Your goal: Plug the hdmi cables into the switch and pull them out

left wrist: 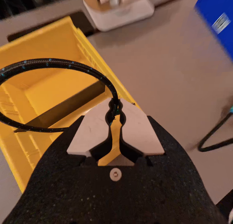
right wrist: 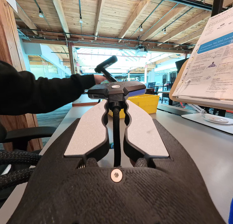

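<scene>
A grey table (right wrist: 189, 148) carries a yellow bin (left wrist: 53, 51), a blue box (left wrist: 216, 16) and a white stand (right wrist: 206, 120) with a printed sheet. Above it, the right gripper (right wrist: 116, 103) is clenched on the ribbed strain relief of the switch (right wrist: 116, 89), a flat black body with a white button on top, a blue strip at its right end and a small port on its left face; it is held off the table, level, with its long axis crosswise to the fingers and its own braided lead running back between them. The left gripper (left wrist: 115, 104) is over the bin's right rim, its tips closed on a cable (left wrist: 53, 62), black braid flecked blue, that arcs left in a wide loop; the plug itself is hidden between the tips, so its heading cannot be told. From the right wrist view the left gripper sits beyond and left of the switch, so it is the one nearer the ports. A second cable (left wrist: 213, 136) lies on the table to the right.
</scene>
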Demonstrator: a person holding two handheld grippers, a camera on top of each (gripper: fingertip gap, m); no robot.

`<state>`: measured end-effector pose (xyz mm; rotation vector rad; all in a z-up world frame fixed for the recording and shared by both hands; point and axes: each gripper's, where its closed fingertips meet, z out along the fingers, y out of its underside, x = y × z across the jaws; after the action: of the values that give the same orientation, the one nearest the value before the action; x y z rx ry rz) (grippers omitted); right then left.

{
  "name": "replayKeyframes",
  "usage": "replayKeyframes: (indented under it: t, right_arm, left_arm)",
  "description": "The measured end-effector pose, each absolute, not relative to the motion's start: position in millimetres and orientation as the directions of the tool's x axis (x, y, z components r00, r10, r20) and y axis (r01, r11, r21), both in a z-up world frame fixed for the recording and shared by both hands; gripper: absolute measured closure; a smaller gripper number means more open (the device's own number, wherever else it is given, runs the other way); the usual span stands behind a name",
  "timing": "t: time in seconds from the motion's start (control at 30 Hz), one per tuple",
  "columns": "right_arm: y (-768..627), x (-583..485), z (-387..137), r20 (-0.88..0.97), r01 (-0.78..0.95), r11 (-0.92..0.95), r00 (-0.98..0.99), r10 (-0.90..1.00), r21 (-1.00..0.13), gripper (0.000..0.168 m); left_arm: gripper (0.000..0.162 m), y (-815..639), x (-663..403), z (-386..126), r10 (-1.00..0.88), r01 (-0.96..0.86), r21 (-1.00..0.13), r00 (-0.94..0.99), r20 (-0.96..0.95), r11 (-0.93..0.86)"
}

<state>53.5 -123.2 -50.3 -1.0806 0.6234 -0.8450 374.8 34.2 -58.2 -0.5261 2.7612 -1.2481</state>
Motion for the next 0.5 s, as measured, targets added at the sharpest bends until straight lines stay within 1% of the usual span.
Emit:
replayKeyframes:
  t: [0.1, 0.23, 0.4, 0.5]
  right_arm:
    - [-123.0, 53.6, -50.5, -0.033, 0.282, 0.220, 0.544, -0.839, -0.934, 0.146]
    - [-123.8, 53.2, -50.4, -0.032, 0.285, 0.218, 0.540, -0.841, -0.933, 0.146]
    - [-127.6, 51.6, -49.8, -0.029, 0.297, 0.212, 0.521, -0.853, -0.931, 0.146]
    - [-132.7, 50.1, -48.8, -0.029, 0.307, 0.208, 0.500, -0.866, -0.929, 0.146]
  left_arm:
    - [0.156, 35.9, 358.5, -11.6, -0.308, -0.297, -0.850, -0.936, 0.170, 0.436]
    - [0.156, 30.4, 317.0, 24.8, -0.186, -0.290, -0.913, -0.952, 0.244, 0.285]
    - [0.156, 17.0, 258.4, 34.8, -0.056, -0.199, -0.964, -0.980, 0.192, 0.175]
    - [0.156, 10.0, 232.2, 21.4, -0.042, -0.219, -0.958, -0.976, 0.215, 0.183]
